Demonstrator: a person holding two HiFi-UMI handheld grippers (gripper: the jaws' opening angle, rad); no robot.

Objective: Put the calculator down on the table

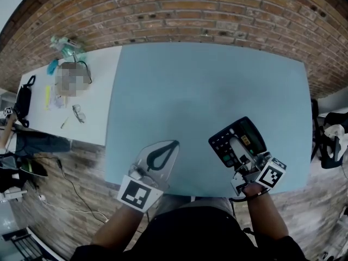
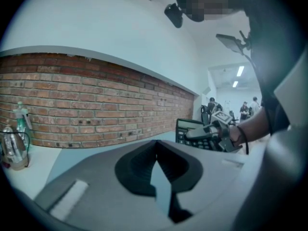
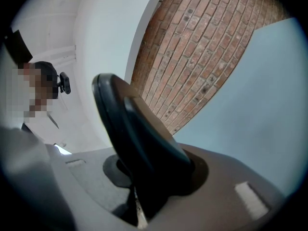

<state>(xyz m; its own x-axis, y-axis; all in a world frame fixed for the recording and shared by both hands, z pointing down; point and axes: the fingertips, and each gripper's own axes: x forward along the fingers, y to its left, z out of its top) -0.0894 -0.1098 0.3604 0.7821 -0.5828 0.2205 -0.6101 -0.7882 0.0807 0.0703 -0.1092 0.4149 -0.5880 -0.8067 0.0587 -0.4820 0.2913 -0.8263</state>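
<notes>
Bright, even light, with fisheye bending and dark corners.

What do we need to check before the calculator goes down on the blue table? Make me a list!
1. Right gripper clamped on the flat black calculator: ok.
2. Light blue table bare around the calculator: ok.
3. Left gripper empty, jaws together, off to the side: ok.
4. Calculator over the table, not past its near edge: ok, though it is close to that edge.
5. Calculator already touching the table: cannot tell.
</notes>
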